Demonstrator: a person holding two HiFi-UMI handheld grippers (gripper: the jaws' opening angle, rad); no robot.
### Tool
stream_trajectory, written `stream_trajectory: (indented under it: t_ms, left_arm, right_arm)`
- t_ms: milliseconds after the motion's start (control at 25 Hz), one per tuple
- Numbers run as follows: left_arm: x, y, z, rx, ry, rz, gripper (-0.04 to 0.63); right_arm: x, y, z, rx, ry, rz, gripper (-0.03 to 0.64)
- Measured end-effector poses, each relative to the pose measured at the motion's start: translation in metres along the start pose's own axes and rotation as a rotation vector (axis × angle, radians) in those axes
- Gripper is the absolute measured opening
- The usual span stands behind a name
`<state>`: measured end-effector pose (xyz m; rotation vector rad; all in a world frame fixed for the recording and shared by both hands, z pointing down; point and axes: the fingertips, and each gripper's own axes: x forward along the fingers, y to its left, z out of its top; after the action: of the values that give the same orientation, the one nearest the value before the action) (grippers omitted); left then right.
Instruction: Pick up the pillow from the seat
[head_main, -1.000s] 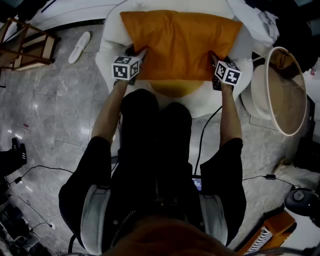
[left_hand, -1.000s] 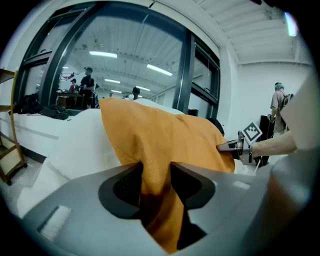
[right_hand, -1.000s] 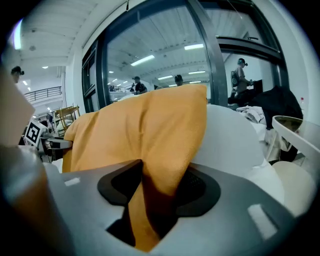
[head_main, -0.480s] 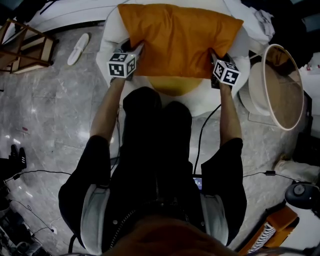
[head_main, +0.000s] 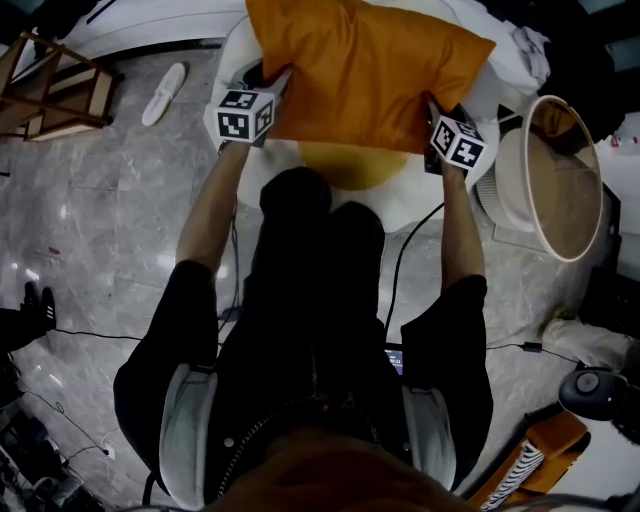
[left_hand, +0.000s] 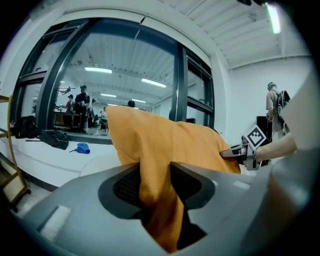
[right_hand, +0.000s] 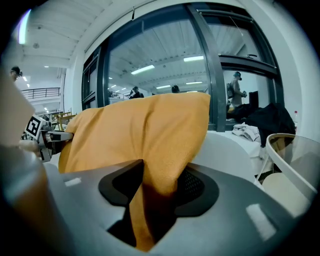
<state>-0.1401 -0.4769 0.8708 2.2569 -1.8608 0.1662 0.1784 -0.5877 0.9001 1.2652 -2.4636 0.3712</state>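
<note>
The orange pillow (head_main: 365, 70) hangs above the white seat (head_main: 415, 205), held by its two near corners. My left gripper (head_main: 280, 88) is shut on the left corner, and orange cloth is bunched between its pads (left_hand: 155, 185). At the other corner my right gripper (head_main: 432, 110) is shut on a fold that is pinched between its jaws (right_hand: 160, 185). Below the pillow the seat's yellow cushion (head_main: 345, 165) shows. Each gripper view shows the pillow (left_hand: 170, 145) (right_hand: 145, 135) spread ahead, with the other gripper at its far corner.
A round white side table with a tall rim (head_main: 565, 180) stands right of the seat. At the upper left are a wooden stool (head_main: 55, 85) and a white slipper (head_main: 163, 92). Cables (head_main: 90, 333) run over the marble floor. White clothing (head_main: 520, 45) lies at the upper right.
Both grippers have risen with the pillow, which has come up off the seat toward the top of the head view. More of the yellow cushion shows beneath it.
</note>
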Motion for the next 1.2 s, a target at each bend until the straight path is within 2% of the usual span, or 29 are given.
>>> stream_trajectory:
  t_ms: [280,520,1200]
  left_arm:
    - [-0.011,0.006,0.053,-0.003,0.013,0.002,0.181]
    - [-0.024,0.002,0.115,-0.016,0.024,-0.01,0.181]
    - [-0.101,-0.001,0.398,-0.019,0.02,0.001,0.181]
  right_arm:
    - [-0.015,0.012,0.046,0.015,0.013,-0.001,0.202]
    - [-0.043,0.018,0.1,0.041,0.038,-0.017,0.202]
    - [-0.167,0.067,0.364,0.07,0.03,-0.038,0.203]
